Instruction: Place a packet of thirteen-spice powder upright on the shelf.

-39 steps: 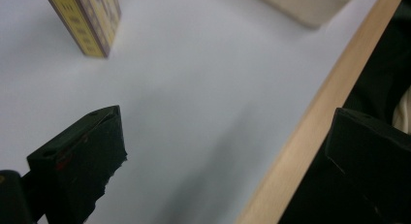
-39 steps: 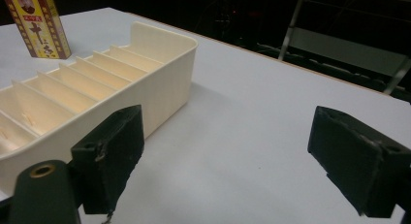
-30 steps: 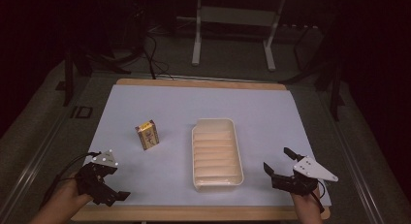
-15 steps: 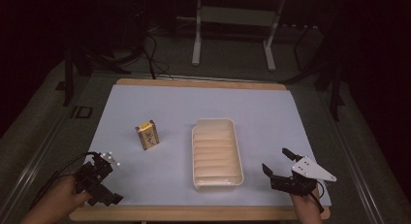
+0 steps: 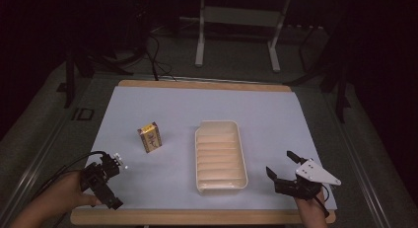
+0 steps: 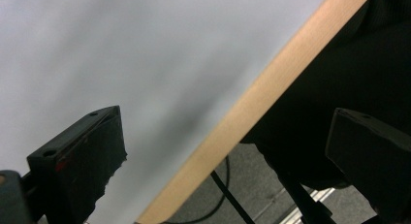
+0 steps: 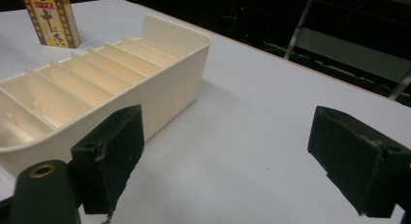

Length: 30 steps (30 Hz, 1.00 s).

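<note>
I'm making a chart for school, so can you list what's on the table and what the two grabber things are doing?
table: white top with a wooden edge
tray: cream divided tray, empty, near the middle
box: small yellow box, standing upright, left of the tray, not touching it
left gripper: open, holding nothing, at the near left corner
right gripper: open, holding nothing, right of the tray

Yellow box (image 7: 50, 18): dark characters, not legible.

yellow box (image 5: 150, 137) upright, left of empty cream ribbed tray (image 5: 220, 156).
</note>
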Each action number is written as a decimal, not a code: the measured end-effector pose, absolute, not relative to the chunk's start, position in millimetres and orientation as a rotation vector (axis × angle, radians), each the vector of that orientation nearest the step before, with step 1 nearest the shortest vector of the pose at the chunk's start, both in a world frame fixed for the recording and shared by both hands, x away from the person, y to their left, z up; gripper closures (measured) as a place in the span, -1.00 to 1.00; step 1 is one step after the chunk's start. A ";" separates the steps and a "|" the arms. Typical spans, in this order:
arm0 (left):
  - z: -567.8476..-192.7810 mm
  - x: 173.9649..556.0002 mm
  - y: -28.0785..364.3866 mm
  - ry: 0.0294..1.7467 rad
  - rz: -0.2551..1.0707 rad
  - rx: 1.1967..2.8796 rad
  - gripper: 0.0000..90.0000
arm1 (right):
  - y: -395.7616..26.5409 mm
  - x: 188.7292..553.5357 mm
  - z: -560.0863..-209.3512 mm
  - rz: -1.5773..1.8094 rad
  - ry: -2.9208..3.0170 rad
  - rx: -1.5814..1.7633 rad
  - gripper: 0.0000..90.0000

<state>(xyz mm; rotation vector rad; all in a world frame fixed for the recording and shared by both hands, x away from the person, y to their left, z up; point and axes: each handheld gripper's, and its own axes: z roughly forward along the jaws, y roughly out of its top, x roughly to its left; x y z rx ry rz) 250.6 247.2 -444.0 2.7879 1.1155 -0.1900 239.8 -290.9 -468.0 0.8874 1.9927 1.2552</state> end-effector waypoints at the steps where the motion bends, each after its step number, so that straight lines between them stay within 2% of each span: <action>1: -442.2 253.1 248.2 1.116 -0.180 2.780 -0.98 | -290.7 239.7 -468.1 1.251 1.995 0.886 -0.71; 9: -429.5 275.1 253.9 1.083 -0.136 2.759 -0.98 | -289.2 239.9 -469.3 1.242 2.010 0.882 -0.71; 16: -427.7 292.8 255.2 1.087 -0.179 2.770 -0.98 | -288.4 240.9 -470.7 1.246 2.025 0.877 -0.71; 30: -402.2 325.7 255.3 1.058 -0.092 2.763 -0.96 | -288.2 240.6 -470.7 1.260 2.030 0.871 -0.71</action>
